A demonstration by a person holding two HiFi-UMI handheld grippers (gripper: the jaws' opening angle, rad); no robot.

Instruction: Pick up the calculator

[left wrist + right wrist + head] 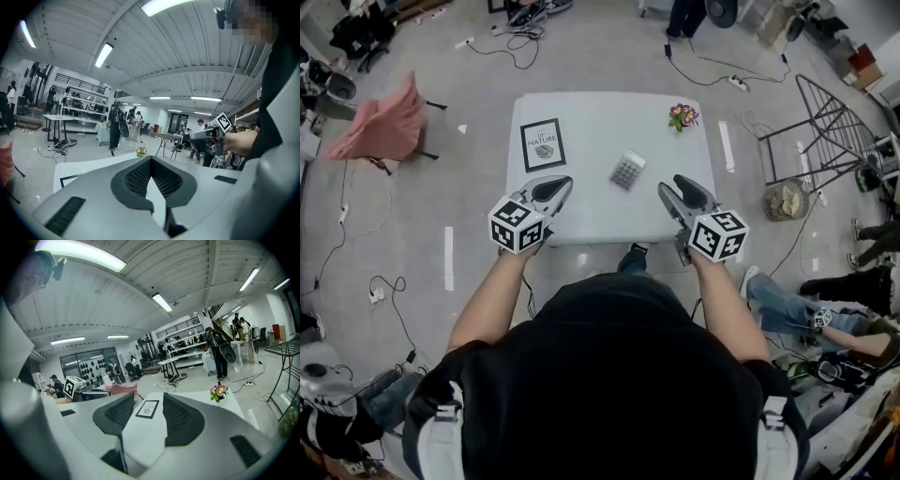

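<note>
The calculator (627,172), small and grey with rows of keys, lies flat near the middle of the white table (600,216). My left gripper (563,185) hovers over the table's near left part, left of the calculator and apart from it; its jaws meet at the tips, with nothing between them (151,161). My right gripper (670,190) is over the near right part, right of the calculator, open and empty (148,397). Neither gripper view shows the calculator. The right gripper view looks between its jaws at a framed print (147,408).
A black-framed print (543,144) lies at the table's far left and a small bunch of flowers (682,116) stands at its far right. On the floor are a pink-draped chair (384,122), a wire rack (825,131), cables, and seated people (825,309) at the right.
</note>
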